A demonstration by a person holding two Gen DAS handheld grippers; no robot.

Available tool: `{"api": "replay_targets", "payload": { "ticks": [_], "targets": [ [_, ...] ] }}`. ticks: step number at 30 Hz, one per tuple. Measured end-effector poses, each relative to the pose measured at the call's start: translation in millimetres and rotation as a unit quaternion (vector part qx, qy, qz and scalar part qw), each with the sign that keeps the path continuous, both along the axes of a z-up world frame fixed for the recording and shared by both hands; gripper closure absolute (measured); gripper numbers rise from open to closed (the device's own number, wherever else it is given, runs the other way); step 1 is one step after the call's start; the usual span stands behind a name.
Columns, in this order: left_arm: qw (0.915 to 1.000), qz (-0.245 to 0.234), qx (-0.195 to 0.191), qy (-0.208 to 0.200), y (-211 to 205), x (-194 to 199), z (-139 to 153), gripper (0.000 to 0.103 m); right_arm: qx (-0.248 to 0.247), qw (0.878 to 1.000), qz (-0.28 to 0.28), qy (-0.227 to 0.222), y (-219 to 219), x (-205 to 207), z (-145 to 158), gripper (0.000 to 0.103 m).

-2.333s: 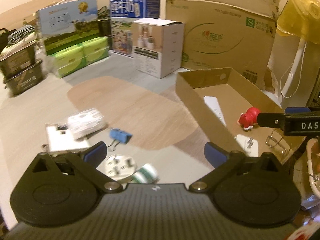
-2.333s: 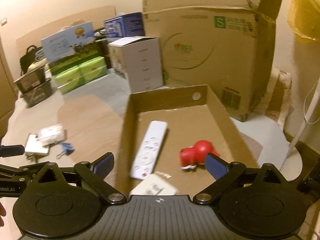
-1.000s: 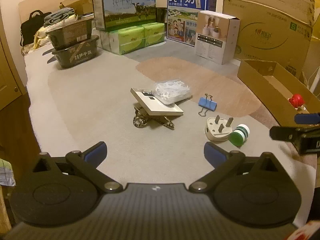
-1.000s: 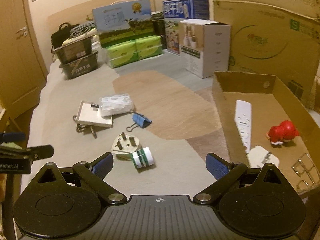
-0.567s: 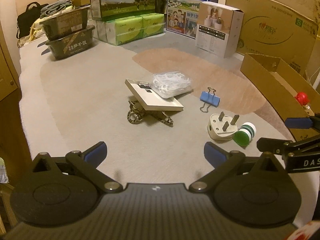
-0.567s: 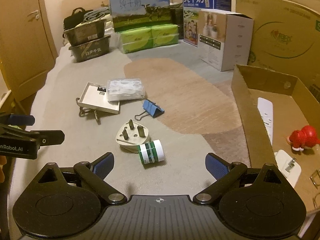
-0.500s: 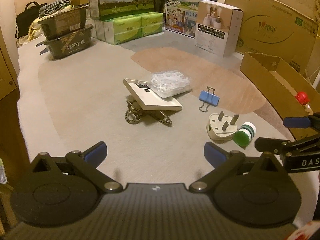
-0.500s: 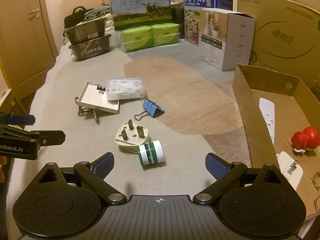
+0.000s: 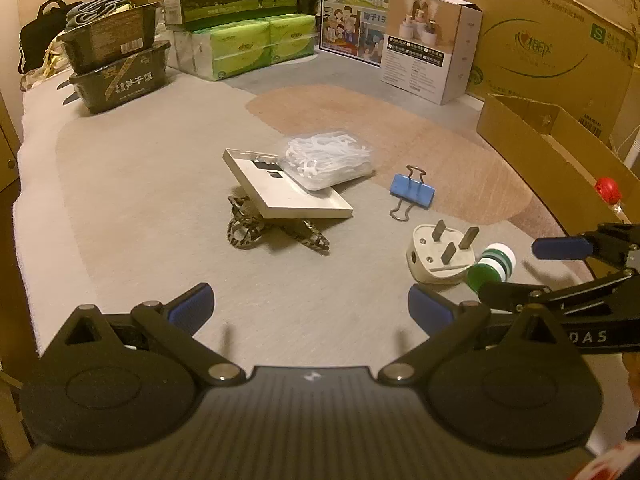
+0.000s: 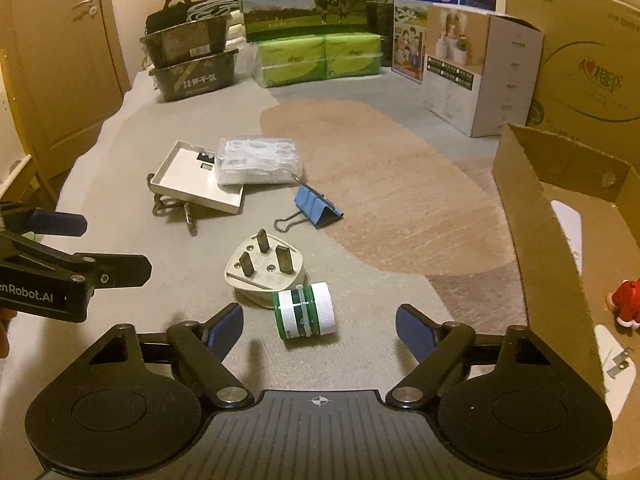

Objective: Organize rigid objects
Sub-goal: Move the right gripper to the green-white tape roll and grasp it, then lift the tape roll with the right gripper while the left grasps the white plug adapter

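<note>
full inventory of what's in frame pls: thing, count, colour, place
plug: 1, white, prongs up, mat centre
small bottle: 1, green with white cap, on its side, against the plug
binder clip: 1, blue, beyond the plug
flat tray: 1, white, tilted, resting on patterned scissors
clear packet: 1, white contents, on the tray's edge
cardboard tray box: 1, brown, right side
red toy: 1, inside the box
remote: 1, white, inside the box
cartons, tissue packs, tubs: several, back edge
left gripper: open, empty
right gripper: open, over the bottle
</note>
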State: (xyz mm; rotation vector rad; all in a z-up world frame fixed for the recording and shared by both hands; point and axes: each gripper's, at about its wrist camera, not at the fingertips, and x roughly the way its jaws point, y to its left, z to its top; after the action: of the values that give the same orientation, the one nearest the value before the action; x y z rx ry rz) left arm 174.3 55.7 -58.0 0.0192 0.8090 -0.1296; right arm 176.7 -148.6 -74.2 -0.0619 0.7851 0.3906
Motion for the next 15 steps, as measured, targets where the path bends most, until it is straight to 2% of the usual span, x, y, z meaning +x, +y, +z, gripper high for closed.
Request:
{"api": "replay_targets", "payload": {
  "ticks": [8, 12, 15],
  "targets": [
    [1.0, -0.003, -0.004, 0.001, -5, 4, -5, 0.001, -0.001, 1.0, 0.013, -0.003, 2, 4, -5, 0.044],
    [0.9999, -0.009, -0.007, -0.001, -9, 4, -6, 0.001, -0.001, 1.0, 0.018, 0.0, 3, 7, -5, 0.07],
    [0.9998, -0.016, -0.012, -0.003, -16, 5, -6, 0.001, -0.003, 1.0, 0.012, -0.008, 0, 4, -2, 0.071]
  ]
}}
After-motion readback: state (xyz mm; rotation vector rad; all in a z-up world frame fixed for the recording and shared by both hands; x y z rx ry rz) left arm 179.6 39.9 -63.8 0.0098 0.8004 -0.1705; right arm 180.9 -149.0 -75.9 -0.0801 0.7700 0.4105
